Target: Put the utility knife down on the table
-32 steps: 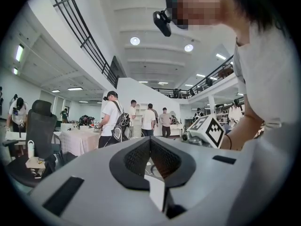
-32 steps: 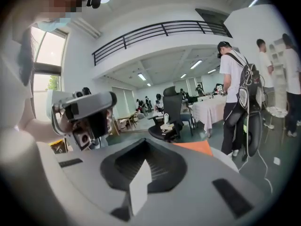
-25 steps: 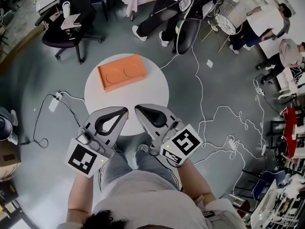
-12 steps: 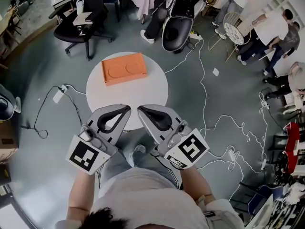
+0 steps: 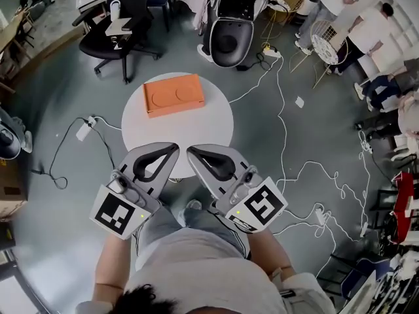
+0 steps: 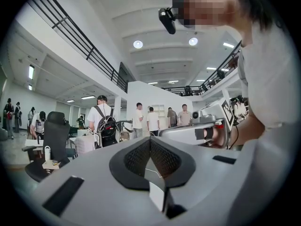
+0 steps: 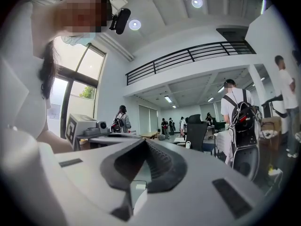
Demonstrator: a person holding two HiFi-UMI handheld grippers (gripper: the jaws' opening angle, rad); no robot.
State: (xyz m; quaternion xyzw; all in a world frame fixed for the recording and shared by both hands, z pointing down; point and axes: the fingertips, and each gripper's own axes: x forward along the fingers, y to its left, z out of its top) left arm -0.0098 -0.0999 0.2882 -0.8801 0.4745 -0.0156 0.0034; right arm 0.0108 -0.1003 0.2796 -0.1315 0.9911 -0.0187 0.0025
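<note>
No utility knife shows in any view. My left gripper [image 5: 171, 148] and right gripper [image 5: 190, 151] are held side by side close to the person's body, their tips over the near edge of the round white table [image 5: 196, 126]. Both are shut, jaws pressed together, with nothing between them. An orange flat box [image 5: 173, 94] with two round hollows lies on the far part of the table. In the left gripper view the left gripper [image 6: 150, 138] points level across the hall; the right gripper [image 7: 145, 141] does the same in its own view.
A black office chair [image 5: 124, 28] stands far left and a black scooter-like machine [image 5: 228, 41] beyond the table. White cables [image 5: 288, 169] run over the grey floor at right; a power strip [image 5: 83, 131] lies left. People stand at the upper right.
The head view has shifted, so the table and box sit a little higher and to the right. People near the far edge have walked off. Both grippers hold the same pose, shut.
</note>
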